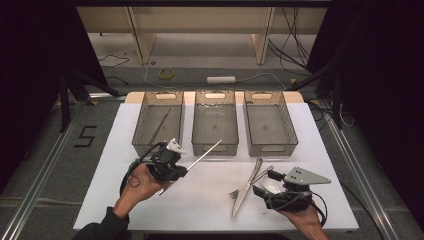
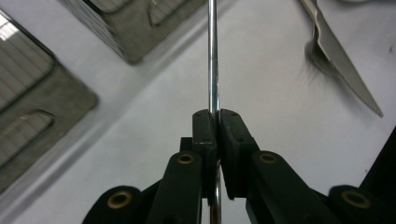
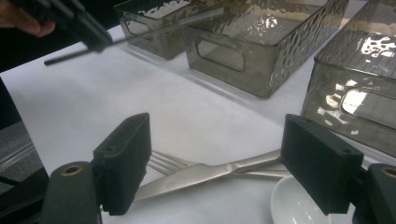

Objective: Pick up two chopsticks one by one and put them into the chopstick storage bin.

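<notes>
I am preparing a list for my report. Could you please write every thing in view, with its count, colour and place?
bins: three, smoky clear, in a row at the table's far side
chopstick in bin: one, silver, left bin
chopstick: one, silver, held above the table
knife: one, silver, lying across the fork
fork: one, silver, table's near right
spoon: one, white, beside the knife
table: one, white
left hand-held gripper: black, shut on chopstick
right hand-held gripper: black, open over the knife

High view looks down over table point(image 1: 210, 200); both gripper views sit close, sharing knife point(image 2: 345, 70)
</notes>
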Available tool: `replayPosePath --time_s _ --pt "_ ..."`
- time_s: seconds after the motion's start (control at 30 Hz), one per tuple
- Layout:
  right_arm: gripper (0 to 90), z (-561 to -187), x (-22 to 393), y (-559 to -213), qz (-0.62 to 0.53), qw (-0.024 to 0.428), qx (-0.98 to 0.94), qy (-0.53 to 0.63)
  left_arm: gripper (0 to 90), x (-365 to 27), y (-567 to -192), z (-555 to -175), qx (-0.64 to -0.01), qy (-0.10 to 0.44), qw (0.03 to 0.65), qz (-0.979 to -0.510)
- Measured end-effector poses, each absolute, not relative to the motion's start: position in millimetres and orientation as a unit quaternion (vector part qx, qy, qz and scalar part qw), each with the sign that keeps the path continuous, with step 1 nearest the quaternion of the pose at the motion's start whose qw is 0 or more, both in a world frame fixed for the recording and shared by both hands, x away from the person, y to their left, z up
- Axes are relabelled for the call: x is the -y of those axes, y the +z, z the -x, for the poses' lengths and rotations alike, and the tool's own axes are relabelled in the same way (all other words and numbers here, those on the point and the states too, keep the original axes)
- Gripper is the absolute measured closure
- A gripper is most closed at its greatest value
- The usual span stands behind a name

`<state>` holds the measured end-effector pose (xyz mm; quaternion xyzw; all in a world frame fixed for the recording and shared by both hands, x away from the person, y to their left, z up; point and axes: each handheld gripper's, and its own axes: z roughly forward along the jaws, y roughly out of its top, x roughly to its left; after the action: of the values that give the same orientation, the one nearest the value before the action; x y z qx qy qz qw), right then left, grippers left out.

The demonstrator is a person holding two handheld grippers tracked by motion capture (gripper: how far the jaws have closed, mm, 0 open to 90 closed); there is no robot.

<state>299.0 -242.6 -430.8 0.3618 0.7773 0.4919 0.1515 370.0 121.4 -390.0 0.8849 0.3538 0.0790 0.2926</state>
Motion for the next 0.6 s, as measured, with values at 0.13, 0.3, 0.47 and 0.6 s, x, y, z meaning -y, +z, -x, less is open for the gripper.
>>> replayPosePath --time_s 0.13,0.3,0.47,0.6 --pt "25.6 -299 242 -431 -0.363 0.15 -0.777 0.492 85.0 -127 -378 -376 -0.363 0.089 0.313 -0.873" --pt "25.6 -299 243 -431 -0.365 0.151 -0.776 0.491 85.0 -134 -372 -388 -0.376 0.103 0.328 -0.861" --pt "25.6 -300 243 -432 -0.368 0.15 -0.775 0.491 84.9 -144 -370 -401 -0.395 0.112 0.336 -0.848" --pt "25.7 -300 243 -432 -0.369 0.151 -0.774 0.493 84.9 -153 -367 -416 -0.408 0.123 0.341 -0.838"
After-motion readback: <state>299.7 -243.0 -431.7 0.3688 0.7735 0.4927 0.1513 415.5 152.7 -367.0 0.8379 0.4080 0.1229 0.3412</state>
